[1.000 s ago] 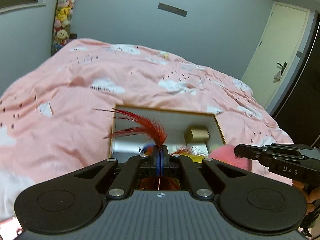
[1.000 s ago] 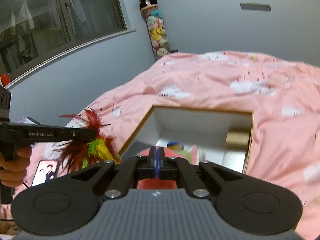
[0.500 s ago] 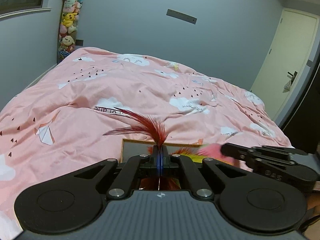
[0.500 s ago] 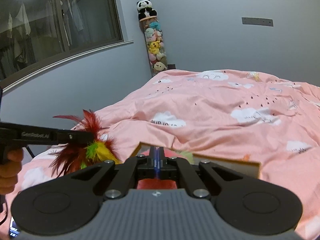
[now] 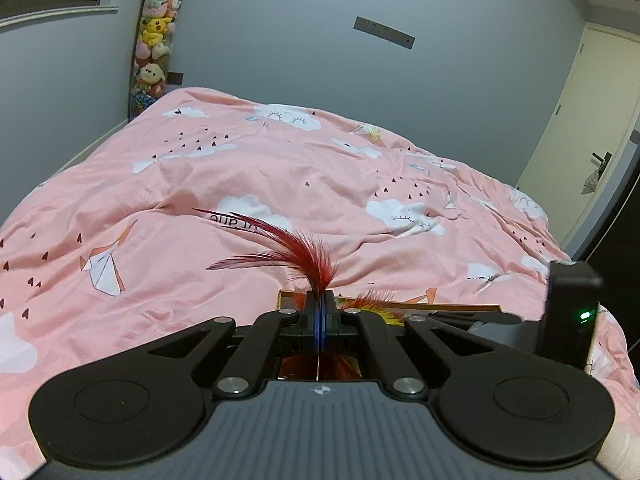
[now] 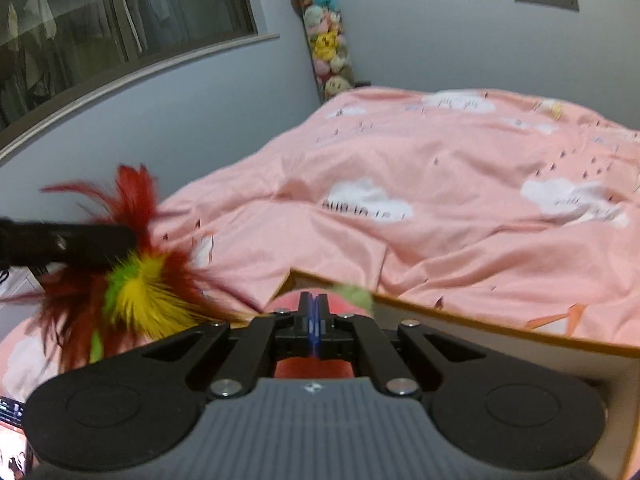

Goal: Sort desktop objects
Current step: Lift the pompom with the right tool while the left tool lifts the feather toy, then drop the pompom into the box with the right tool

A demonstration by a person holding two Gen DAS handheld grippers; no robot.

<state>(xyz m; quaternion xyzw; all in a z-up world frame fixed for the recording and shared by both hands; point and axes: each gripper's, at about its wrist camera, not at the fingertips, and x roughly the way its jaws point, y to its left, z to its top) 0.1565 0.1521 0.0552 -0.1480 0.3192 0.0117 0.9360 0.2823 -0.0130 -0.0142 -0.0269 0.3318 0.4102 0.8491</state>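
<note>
Clamped in the left gripper (image 5: 320, 312), a feather toy (image 5: 296, 252) is held above the box (image 6: 480, 320) on the pink quilt (image 5: 200, 184). A pink plush (image 6: 288, 302) is pinched by the closed right gripper (image 6: 314, 312), hiding the box's inside.

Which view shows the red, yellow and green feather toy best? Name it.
The right wrist view: the red, yellow and green feather toy shows from the side, all colours visible though blurred, clamped in the left hand-held gripper. The left wrist view shows only red plumes above its shut fingertips.
</note>
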